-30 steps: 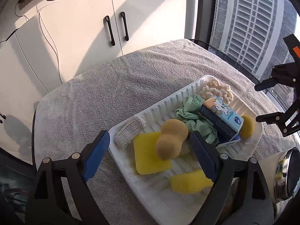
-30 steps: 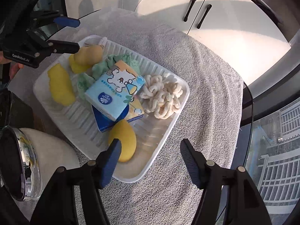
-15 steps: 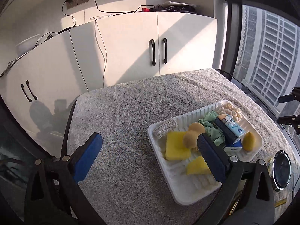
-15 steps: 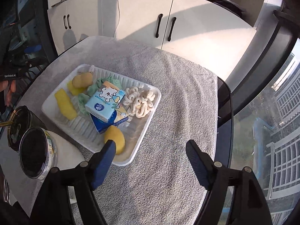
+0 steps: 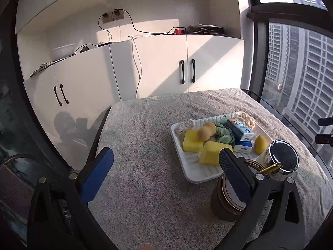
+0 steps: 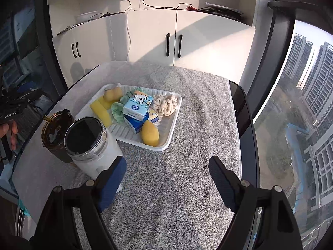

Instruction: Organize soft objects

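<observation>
**Operator:** Where did the soft objects lie, and what state were the grippers in?

**Technician:** All were in the white tray (image 6: 169,132) on the towel-covered surface (image 6: 187,179): yellow sponges (image 5: 192,140), a tan sponge (image 5: 206,130), a green cloth (image 5: 223,134), tissue packs (image 6: 137,106), a cream knotted piece (image 6: 166,104) and a yellow oval sponge (image 6: 149,133). The left gripper (image 5: 166,169) stood fully wide, with nothing between its pads. The right gripper (image 6: 167,177) was opening, likewise empty. Both were well back from the tray.

**Operator:** How would the items likely handle?

**Technician:** By appearance, all light and compressible. The sponges would probably deform under the pads; grip across the narrow faces, near mid-length. The cloth looked limp; pinch a raised fold. The tissue packs seemed smooth-wrapped and possibly slippery; take them across the short sides.

**Operator:** Any hazards?

**Technician:** A dark cup (image 6: 55,134) and a lidded jar (image 6: 91,145) stood just beside the tray's near edge. An approach from that side might knock them.
</observation>
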Motion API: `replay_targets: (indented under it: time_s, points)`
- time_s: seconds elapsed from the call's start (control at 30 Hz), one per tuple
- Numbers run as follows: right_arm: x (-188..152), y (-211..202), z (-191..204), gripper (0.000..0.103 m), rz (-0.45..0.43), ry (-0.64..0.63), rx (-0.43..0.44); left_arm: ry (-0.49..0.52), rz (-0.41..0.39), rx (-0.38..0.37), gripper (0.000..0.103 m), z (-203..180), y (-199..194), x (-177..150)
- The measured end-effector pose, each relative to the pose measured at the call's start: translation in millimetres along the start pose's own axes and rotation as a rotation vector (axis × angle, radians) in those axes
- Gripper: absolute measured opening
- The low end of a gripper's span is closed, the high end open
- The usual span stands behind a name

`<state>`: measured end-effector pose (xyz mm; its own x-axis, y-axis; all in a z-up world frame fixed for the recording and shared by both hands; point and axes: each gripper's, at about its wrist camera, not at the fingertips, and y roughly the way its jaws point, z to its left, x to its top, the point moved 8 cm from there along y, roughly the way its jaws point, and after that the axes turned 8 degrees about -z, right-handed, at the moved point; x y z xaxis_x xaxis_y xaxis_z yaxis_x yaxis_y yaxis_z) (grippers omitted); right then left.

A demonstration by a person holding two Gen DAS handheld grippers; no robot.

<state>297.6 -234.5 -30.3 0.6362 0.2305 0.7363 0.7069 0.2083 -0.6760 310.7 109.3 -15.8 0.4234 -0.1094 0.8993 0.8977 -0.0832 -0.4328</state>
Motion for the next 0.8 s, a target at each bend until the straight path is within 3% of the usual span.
replay_targets:
  time_s: [0.3, 0.5, 0.63, 0.8]
  points:
    - [-46, -37, 32, 0.084, -0.039, 0.074, -0.006, -0.047, -0.039, 0.06, 0.103, -20, -71, -37]
    - [-65, -61, 61, 0.086, -0.104, 0.104, -0.069, -0.089, -0.014, 0.09, 0.103, -48, -94, -60]
    - [-68, -77, 75, 0.09, -0.177, 0.122, -0.15, -0.15, -0.019, 0.102, 0.103, -64, -110, -60]
    - [-73, -87, 91, 0.09, -0.214, 0.136, -0.194, -0.138, -0.051, 0.162, 0.103, -81, -135, -58]
